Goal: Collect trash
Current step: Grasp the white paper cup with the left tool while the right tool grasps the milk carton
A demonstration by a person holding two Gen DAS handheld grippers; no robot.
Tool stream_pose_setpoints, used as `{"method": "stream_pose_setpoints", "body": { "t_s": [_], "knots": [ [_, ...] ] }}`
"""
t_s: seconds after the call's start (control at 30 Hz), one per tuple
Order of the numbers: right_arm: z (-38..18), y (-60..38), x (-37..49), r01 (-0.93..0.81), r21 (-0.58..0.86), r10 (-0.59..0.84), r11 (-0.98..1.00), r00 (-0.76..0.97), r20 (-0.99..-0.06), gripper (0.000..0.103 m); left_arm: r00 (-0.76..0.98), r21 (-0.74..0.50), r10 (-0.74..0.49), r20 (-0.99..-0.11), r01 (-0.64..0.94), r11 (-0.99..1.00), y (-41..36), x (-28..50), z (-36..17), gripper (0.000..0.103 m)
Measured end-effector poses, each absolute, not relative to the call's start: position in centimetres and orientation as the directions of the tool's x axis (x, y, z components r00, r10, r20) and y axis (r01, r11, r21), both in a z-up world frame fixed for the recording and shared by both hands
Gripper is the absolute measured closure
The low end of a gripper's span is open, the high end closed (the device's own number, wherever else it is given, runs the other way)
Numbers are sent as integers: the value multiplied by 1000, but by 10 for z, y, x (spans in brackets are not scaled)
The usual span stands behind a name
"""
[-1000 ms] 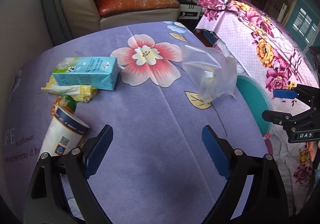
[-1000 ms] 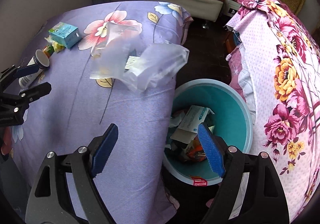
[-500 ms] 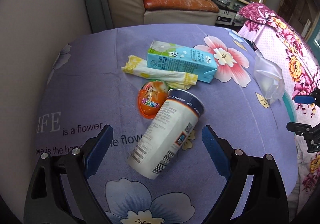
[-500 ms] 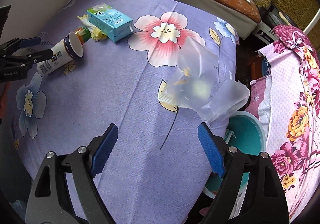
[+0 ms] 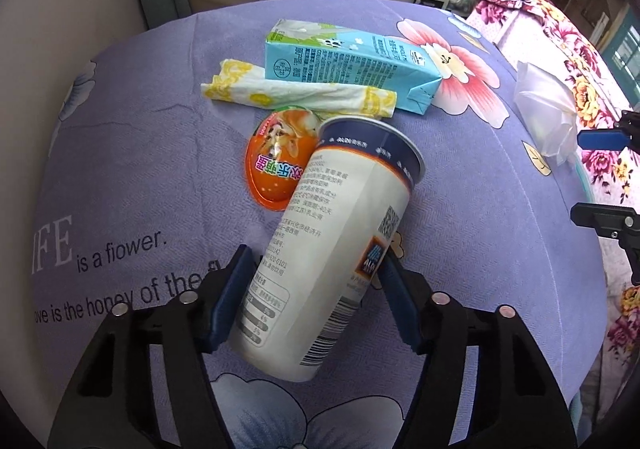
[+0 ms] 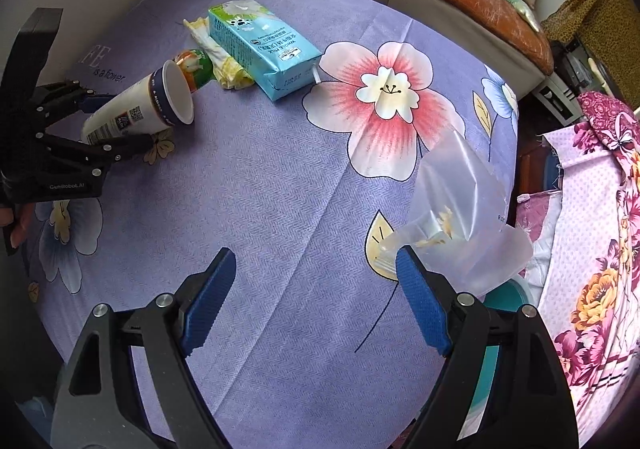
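We have the left gripper (image 5: 316,289) set astride the paper cup (image 5: 332,249), which lies on its side on the purple flowered cloth (image 5: 120,153) with its open mouth turned away from us. The jaws have just been closing, and the blue pads now sit against the cup's lower body on either side, so we judge the hold as made or nearly so; taking it low, near the base, looks sensible, since that end should resist crushing better than the rim. Just beyond the cup's rim lies an orange wrapper (image 5: 276,165), partly tucked under it, then a rolled yellow-patterned napkin (image 5: 300,95) and a blue milk carton (image 5: 344,65), the two touching. Our right gripper (image 6: 316,305) hangs wide apart and holds nothing, over bare cloth beside a crumpled clear plastic bag (image 6: 460,217) at the table's edge. The teal bin (image 6: 508,301) shows just below that edge, handy for dropping things straight in.
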State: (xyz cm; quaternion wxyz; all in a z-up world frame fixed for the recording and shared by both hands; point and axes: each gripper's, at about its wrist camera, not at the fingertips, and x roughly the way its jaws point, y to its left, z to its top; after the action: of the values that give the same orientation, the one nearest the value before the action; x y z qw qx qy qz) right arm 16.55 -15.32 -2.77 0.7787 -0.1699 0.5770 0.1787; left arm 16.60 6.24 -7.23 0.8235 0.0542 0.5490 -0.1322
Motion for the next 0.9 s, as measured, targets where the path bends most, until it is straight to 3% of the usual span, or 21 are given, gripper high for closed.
{"method": "stream_pose_setpoints", "body": {
  "t_s": [0.13, 0.47, 0.9],
  "knots": [
    [-28, -150, 167, -480, -58, 82, 875, 266, -961, 25, 377, -92, -188, -907, 258, 962, 68, 159, -70, 51],
    [-31, -140, 175, -493, -43, 99, 869, 258, -961, 25, 419, -174, -229, -878, 167, 971, 111, 138, -49, 52],
    [-25, -129, 199, -512, -57, 100, 857, 275, -956, 25, 466, -169, -190, -864, 87, 982, 135, 157, -41, 52]
  ]
}}
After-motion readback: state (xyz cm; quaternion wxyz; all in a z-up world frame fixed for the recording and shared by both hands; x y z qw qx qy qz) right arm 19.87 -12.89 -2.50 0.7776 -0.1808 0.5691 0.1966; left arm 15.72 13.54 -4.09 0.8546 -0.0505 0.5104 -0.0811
